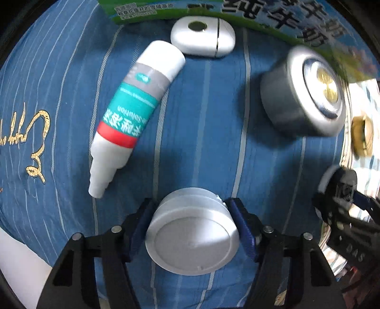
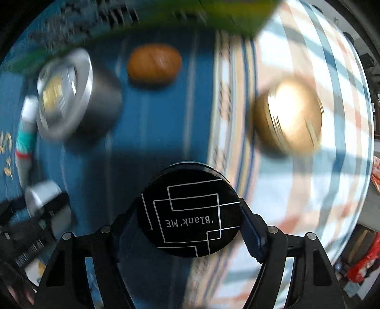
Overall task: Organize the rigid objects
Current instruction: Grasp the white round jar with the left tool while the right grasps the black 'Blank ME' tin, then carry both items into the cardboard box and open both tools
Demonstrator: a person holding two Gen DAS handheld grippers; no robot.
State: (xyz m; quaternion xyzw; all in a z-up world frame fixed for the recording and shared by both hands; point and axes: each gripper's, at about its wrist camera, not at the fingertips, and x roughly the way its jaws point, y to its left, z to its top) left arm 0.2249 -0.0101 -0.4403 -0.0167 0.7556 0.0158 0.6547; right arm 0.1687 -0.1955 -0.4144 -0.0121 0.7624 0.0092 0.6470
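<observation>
My left gripper [image 1: 191, 225] is shut on a white round jar [image 1: 192, 235], held above the blue striped cloth [image 1: 213, 147]. My right gripper [image 2: 190, 218] is shut on a black round compact [image 2: 190, 216] marked "Blank ME". It shows at the right edge of the left wrist view [image 1: 342, 197]. On the cloth lie a white bottle with a teal and red label [image 1: 133, 109], a white oval case [image 1: 203, 36] and a grey round push light [image 1: 301, 92], which also shows in the right wrist view [image 2: 76, 95].
A green and blue carton [image 1: 273, 16] stands along the far edge. A brown oval object [image 2: 154, 64] lies on the blue cloth. A gold round tin [image 2: 287, 118] sits on a plaid cloth [image 2: 320, 190] to the right. The right wrist view is motion-blurred.
</observation>
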